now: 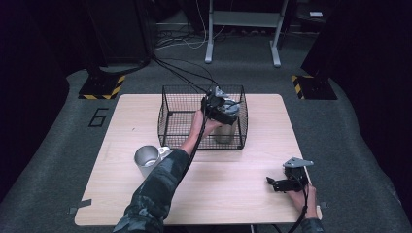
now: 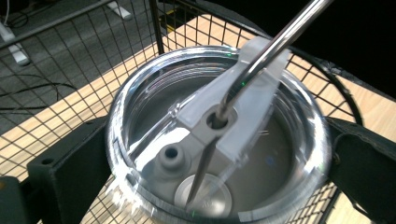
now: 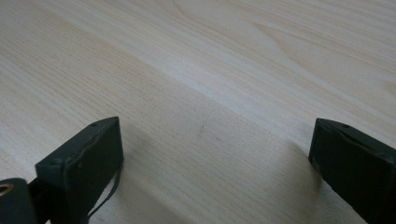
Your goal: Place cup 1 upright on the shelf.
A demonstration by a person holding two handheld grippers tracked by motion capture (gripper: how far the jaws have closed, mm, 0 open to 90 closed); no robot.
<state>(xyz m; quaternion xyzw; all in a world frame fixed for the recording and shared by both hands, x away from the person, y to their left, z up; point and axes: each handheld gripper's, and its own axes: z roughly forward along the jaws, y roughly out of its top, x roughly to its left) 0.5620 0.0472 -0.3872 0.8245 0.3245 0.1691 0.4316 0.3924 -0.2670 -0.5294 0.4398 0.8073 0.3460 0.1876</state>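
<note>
A steel tumbler [image 1: 224, 130] stands inside the black wire basket [image 1: 170, 116], toward its right side. In the left gripper view its clear lid [image 2: 140, 93] sits between my two jaws, with a metal straw [image 2: 271, 51] passing through the grey slider. My left gripper [image 1: 219, 109] [image 2: 215, 158] is shut on the tumbler at the lid's rim, one jaw pressed to each side. My right gripper [image 1: 272, 184] [image 3: 215, 154] rests low on the table near the front right corner, open, with bare wood between its jaws.
A second steel cup [image 1: 146, 160], open-topped, stands on the wooden table [image 1: 243, 194] left of centre, beside my left forearm. Basket walls rise close around the tumbler. Cables run from the grippers across the grey floor behind.
</note>
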